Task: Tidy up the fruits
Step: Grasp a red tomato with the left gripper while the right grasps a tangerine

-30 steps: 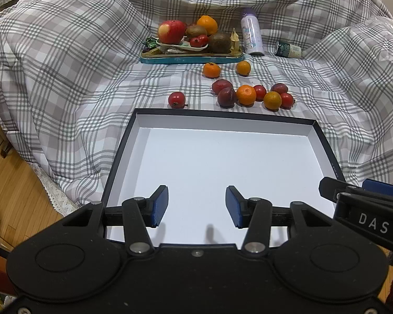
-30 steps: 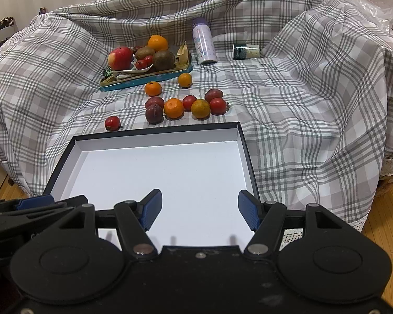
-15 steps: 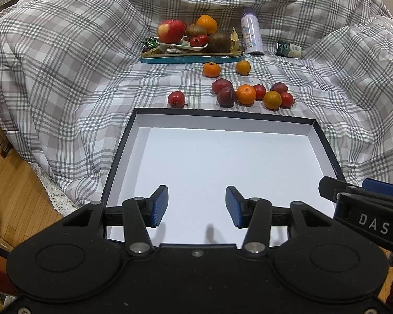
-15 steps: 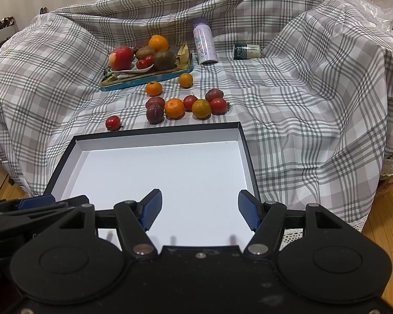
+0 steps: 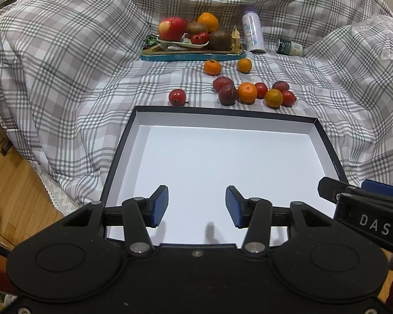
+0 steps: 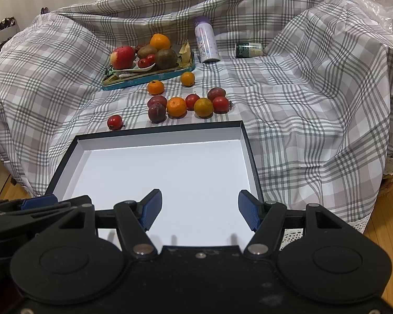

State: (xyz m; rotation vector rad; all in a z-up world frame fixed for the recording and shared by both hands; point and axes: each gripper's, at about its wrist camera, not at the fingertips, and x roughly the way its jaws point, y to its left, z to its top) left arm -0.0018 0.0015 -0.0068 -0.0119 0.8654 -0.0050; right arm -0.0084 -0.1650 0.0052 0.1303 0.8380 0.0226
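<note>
Lying loose on the plaid cloth just beyond the far rim of the box, the fruits form a small cluster: two dark plums touching each other, a mandarin against the nearer plum, a small red fruit behind it, then a yellow-orange citrus with another red fruit at its side and a third plum behind. A lone red fruit sits apart to the left of the cluster, close to the box's far left corner. Two more mandarins lie farther back, near the front edge of a teal tray.

The tray carries a big red apple, an orange, two kiwis and a pair of little red fruits on a pale dish. To its right stands a pale spray can, upright, and farther right a small dark jar lies on its side.

The box, black outside and white inside, rests open on the cloth with nothing in it.

The left gripper hovers over the near part of the box floor, its blue fingers spread apart with nothing between them. The right gripper hangs likewise over the near right part of the box, jaws wide and holding nothing; in the right wrist view the left tool shows at the lower left edge.

Wooden floor shows on both sides of the cloth.
</note>
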